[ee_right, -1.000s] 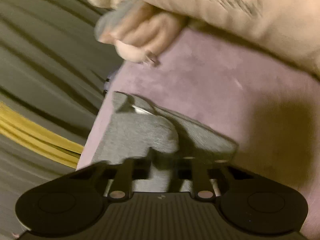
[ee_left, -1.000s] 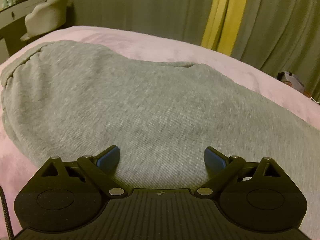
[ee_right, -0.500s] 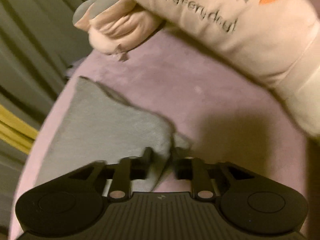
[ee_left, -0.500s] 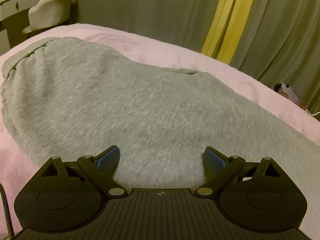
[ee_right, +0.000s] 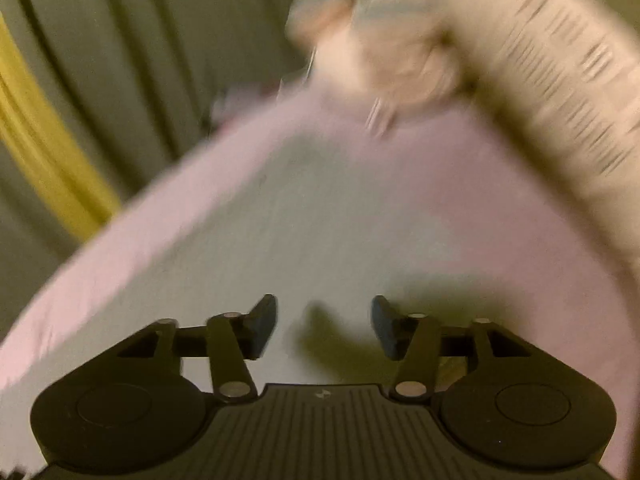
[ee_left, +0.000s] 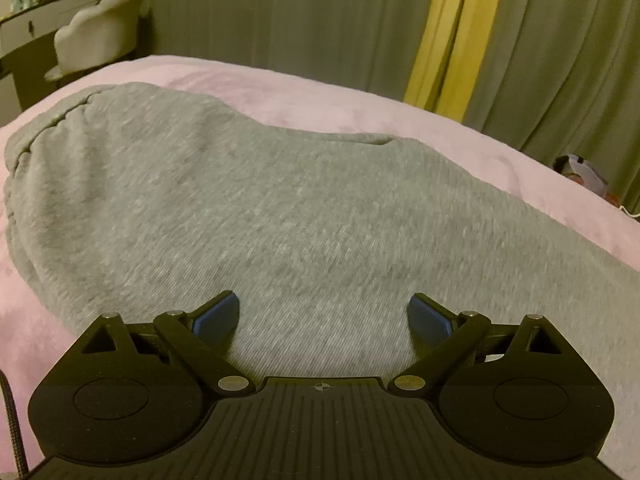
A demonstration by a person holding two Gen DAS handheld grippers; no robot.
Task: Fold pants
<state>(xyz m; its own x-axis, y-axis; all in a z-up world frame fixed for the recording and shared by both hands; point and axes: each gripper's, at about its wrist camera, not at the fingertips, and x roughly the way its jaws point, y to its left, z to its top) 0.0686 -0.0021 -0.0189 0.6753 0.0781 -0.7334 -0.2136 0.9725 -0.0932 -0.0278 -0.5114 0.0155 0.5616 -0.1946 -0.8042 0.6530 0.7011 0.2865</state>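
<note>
Pink bedspread [ee_left: 360, 92], grey pants [ee_left: 280, 208], right tongs [ee_right: 324, 326] opening

The pants [ee_left: 256, 208] lie flat on the bed [ee_left: 328, 100], spread from its near left part across toward the right, with their waistband [ee_left: 44, 132] at the far left end. The left gripper [ee_left: 323, 318] hangs above the near edge of the pants, jaws wide apart over the cloth. Behind the bed stands the curtain [ee_left: 304, 12]; a chair [ee_left: 100, 32] and a desk [ee_left: 24, 28] stand beyond the bed's far left corner. In the right wrist view the pants [ee_right: 320, 232] lie on the bed [ee_right: 500, 200] ahead of the right gripper [ee_right: 323, 326], whose jaws are opening with nothing pressed between them. A pillow [ee_right: 540, 72] lies on the bed beyond the pants, to the right.
</note>
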